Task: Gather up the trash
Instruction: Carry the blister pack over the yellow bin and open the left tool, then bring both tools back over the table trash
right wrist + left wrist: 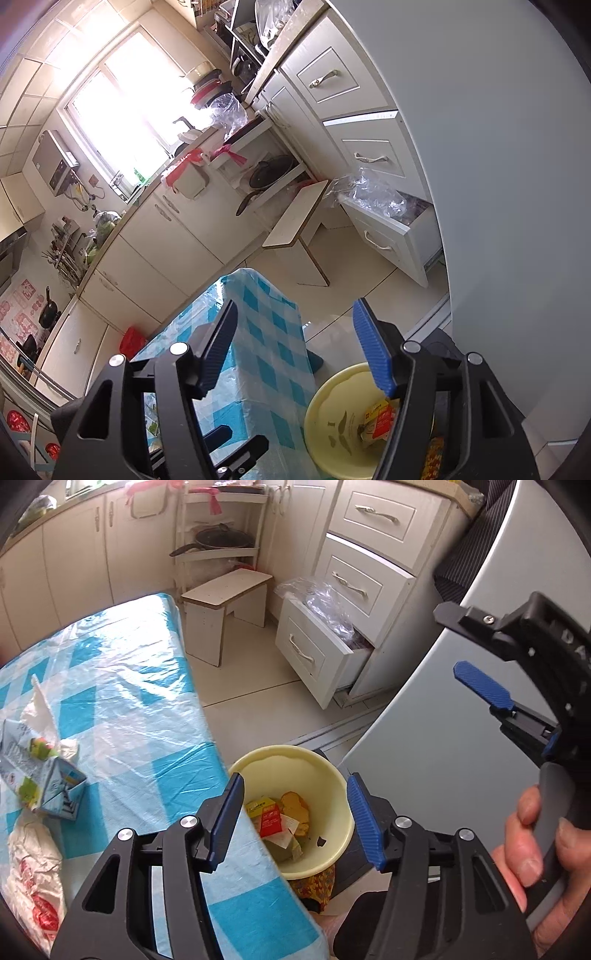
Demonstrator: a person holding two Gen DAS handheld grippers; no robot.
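1. The yellow bin (317,775) stands on the floor against the table's near right edge, with wrappers (273,814) lying inside it.
2. A flattened carton (48,775) and tissue (40,709) lie at the table's (147,686) left edge.
3. The left gripper (295,812) gapes over the bin, holding nothing.
4. The right gripper (295,347) is likewise spread wide and bare.

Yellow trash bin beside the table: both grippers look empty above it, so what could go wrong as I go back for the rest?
1. The yellow trash bin sits partly under the table edge, so dropped items may catch the edge and miss.
2. The white tissue and flattened carton are light and flat; open fingers could slide them or snag the plastic table cover.
3. The right gripper hangs close to the left gripper; they could collide.
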